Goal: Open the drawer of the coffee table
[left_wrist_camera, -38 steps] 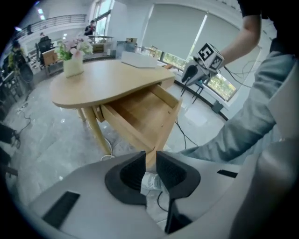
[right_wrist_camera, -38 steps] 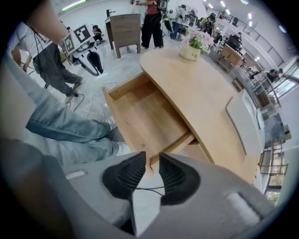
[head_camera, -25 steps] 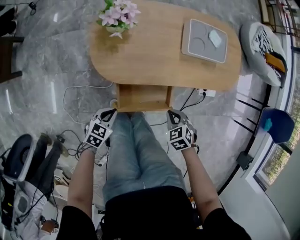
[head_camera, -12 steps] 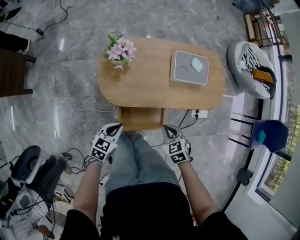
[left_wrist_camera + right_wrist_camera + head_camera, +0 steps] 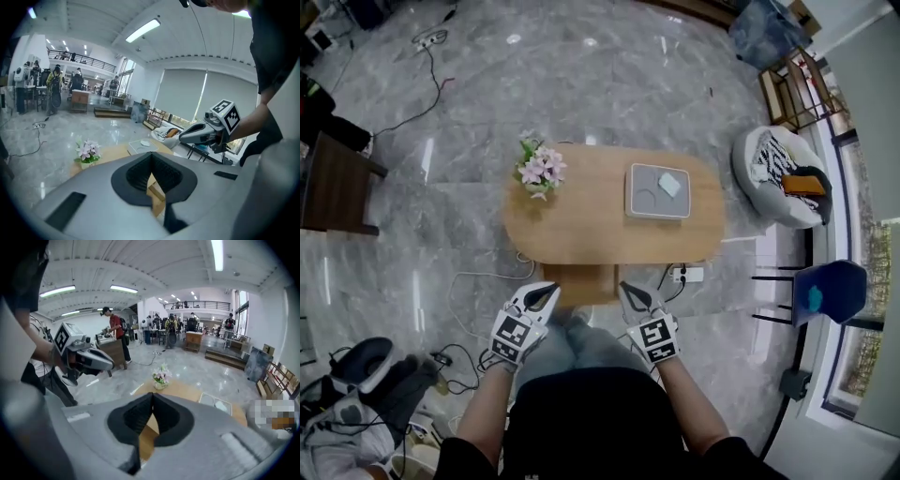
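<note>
Both grippers have lifted off the drawer since a second ago. The head view has risen with them, so the tabletop now reads smaller and farther below. Drawer has stayed put relative to the tabletop.

Left gripper (image 5: 546, 294): in the air on the near side of the oval wooden tabletop (image 5: 600, 234). Tips aim toward the drawer (image 5: 579, 283) and are clear of it. Its fingers (image 5: 139, 172) are pressed together with nothing between them.

Right gripper (image 5: 630, 292): mirrored pose, just right of the drawer in the head view, also clear of it. Its fingers (image 5: 139, 417) are together and empty.

Drawer: wooden, standing pulled out from under the near long edge of the tabletop. In the head view it lies between the two grippers' tips. Each gripper view shows a slice of its wood below the closed fingers.

On the tabletop: a pot of pink-white flowers (image 5: 540, 169) toward the left end. A grey square tray (image 5: 649, 199) sits right of centre, with a small pale object (image 5: 670, 184) in its far right corner. Cannot tell what that object is.

Floor (image 5: 581, 84): glossy grey marble.
- White power strip (image 5: 687, 275) lies just off the near right edge of the tabletop, with cables trailing from it.
- Blue chair (image 5: 821, 292) stands at the right, well apart.
- Round pale seat (image 5: 773, 173) with patterned cloth sits beyond the right end of the tabletop.
- Dark side table (image 5: 333, 187) is at the left edge.

People stand far back in the hall in the right gripper view.
</note>
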